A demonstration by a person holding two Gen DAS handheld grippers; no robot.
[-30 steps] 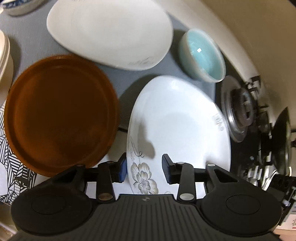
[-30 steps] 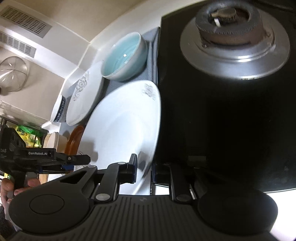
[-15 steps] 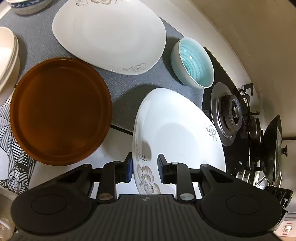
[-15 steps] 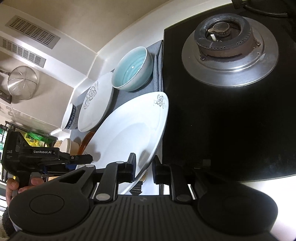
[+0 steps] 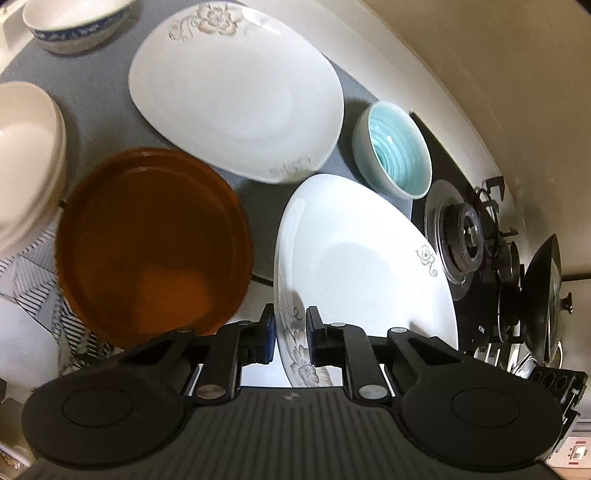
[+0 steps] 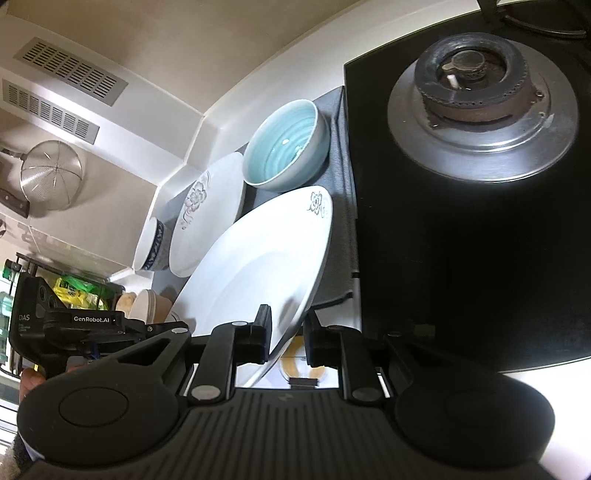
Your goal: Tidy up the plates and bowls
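Both grippers hold one white flowered plate (image 5: 365, 266), lifted and tilted above the grey mat (image 5: 110, 107). My left gripper (image 5: 290, 338) is shut on its near flowered rim. My right gripper (image 6: 286, 334) is shut on its opposite rim (image 6: 258, 280). A second white flowered plate (image 5: 236, 88) lies on the mat behind. A teal bowl (image 5: 397, 147) stands by the stove. An orange-brown plate (image 5: 151, 243) lies at left. A blue-patterned bowl (image 5: 74, 22) sits at the far back. A cream bowl (image 5: 22, 155) is at the left edge.
A black gas hob with a burner (image 6: 484, 110) lies right of the mat. A pan with a lid (image 5: 546, 295) stands on the far burner. A patterned cloth (image 5: 33, 269) lies at left. A strainer (image 6: 50, 177) hangs on the wall.
The plate has risen and tilted more steeply between the two grippers. Both grippers have pulled back from the counter, so more of the mat and dishes shows.
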